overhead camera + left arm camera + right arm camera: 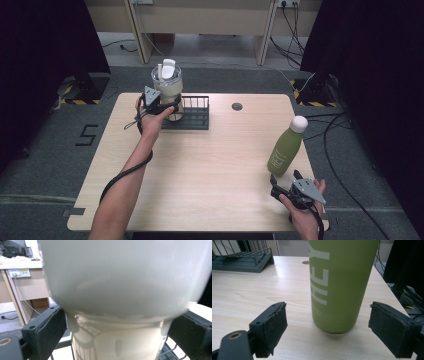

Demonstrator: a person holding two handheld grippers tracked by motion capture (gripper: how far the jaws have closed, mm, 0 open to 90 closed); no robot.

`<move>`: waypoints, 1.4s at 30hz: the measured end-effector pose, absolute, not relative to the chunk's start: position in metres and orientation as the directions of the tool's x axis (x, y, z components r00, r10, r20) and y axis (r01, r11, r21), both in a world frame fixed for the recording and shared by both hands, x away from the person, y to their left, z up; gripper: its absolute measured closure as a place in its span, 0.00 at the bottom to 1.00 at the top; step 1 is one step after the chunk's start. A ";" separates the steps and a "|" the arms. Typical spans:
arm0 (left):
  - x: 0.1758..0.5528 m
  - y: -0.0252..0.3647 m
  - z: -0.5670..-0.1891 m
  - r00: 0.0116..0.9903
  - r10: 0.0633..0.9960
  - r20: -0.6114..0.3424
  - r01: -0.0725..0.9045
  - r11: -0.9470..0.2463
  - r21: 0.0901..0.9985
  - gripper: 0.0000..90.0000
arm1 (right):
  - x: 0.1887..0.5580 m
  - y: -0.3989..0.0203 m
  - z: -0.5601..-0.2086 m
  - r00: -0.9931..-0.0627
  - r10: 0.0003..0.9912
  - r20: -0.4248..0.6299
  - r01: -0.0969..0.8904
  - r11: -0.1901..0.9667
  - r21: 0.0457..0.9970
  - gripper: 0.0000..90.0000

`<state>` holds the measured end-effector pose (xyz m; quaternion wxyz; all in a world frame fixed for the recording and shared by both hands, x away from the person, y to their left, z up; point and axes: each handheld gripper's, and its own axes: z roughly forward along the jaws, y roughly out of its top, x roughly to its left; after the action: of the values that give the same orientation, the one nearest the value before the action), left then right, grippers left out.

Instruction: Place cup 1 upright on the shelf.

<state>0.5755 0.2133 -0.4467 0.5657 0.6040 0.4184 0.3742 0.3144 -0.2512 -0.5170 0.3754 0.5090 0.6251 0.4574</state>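
Note:
A tall cream tumbler (pixel 167 86) with a white lid stands upright at the left end of a black wire rack (pixel 197 118) at the back of the table. My left gripper (pixel 165 107) is shut on its narrow lower body, and in the left gripper view the tumbler (pixel 120 290) sits between both pads (pixel 51 330). Whether its base rests on the rack is hidden. A green bottle (pixel 286 150) with a white cap stands near the right front. My right gripper (pixel 285 176) is open just in front of it, and the bottle (pixel 339 285) stands beyond the jaws, untouched.
The light wooden table (pixel 210 170) has a round cable hole (pixel 237 106) behind the middle. The rack (pixel 242 257) is far from the bottle. Cables trail on the floor to the right, and the right table edge is close to the bottle.

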 end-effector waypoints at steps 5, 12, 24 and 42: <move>0.570 0.217 -0.448 0.371 0.928 -0.022 0.090 -0.012 0.996 0.05 | 0.314 -0.250 -0.517 -0.200 0.980 -0.003 0.293 0.063 0.954 0.16; 0.562 0.222 -0.447 0.374 0.927 -0.008 0.090 -0.028 0.996 0.05 | 0.314 -0.250 -0.517 -0.201 0.980 -0.005 0.293 0.065 0.954 0.16; 0.540 0.226 -0.446 0.395 0.918 -0.009 0.104 -0.035 0.994 0.06 | 0.314 -0.249 -0.516 -0.201 0.980 -0.008 0.294 0.068 0.953 0.16; 0.509 0.229 -0.448 0.431 0.903 0.006 0.110 -0.059 0.992 0.07 | 0.311 -0.253 -0.513 -0.188 0.982 -0.009 0.278 0.062 0.959 0.16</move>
<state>0.5092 0.2288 -0.4482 0.5585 0.6351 0.3984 0.3549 0.3109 -0.2534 -0.5126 0.3840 0.5086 0.6192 0.4587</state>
